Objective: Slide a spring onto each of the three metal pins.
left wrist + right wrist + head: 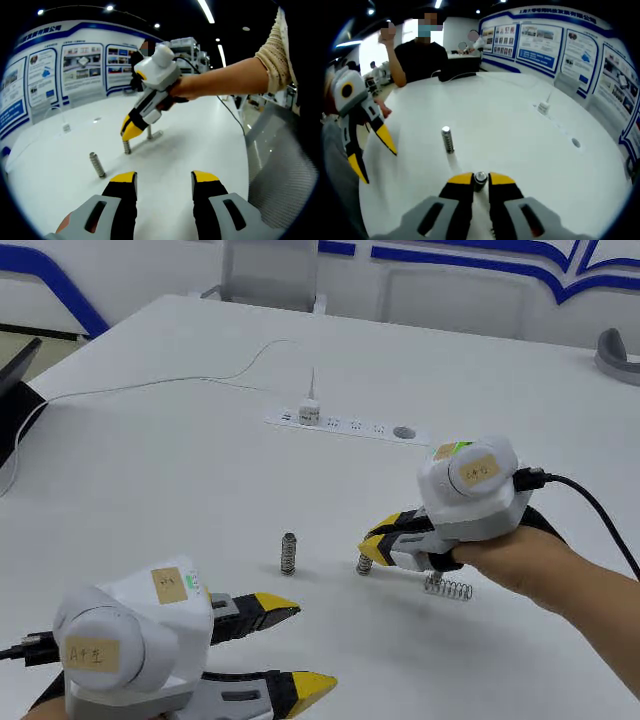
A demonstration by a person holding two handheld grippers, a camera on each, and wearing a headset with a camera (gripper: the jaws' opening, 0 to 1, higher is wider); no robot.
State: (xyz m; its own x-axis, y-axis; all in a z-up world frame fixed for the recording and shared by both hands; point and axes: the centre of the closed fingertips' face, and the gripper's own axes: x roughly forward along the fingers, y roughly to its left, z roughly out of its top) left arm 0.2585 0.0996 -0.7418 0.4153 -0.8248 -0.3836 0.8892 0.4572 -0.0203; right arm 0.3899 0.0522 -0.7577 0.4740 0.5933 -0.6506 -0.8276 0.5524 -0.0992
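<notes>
A metal pin carrying a spring (289, 553) (97, 164) (448, 139) stands upright on the white table. To its right a second pin (364, 564) (126, 146) (480, 179) also wears a spring, and my right gripper (376, 544) (131, 130) (480, 181) is shut around its top. A loose spring (447, 587) (157, 134) lies flat by the right hand. In the left gripper view a thin bare pin (149, 131) stands behind the right gripper. My left gripper (306, 645) (165, 177) (375, 161) hangs open near the front, holding nothing.
A white power strip (345, 425) (543, 107) with a plug and a cable lies farther back on the table (150, 470). A grey chair (270, 275) stands beyond the far edge. A person in black (422, 55) stands past the table.
</notes>
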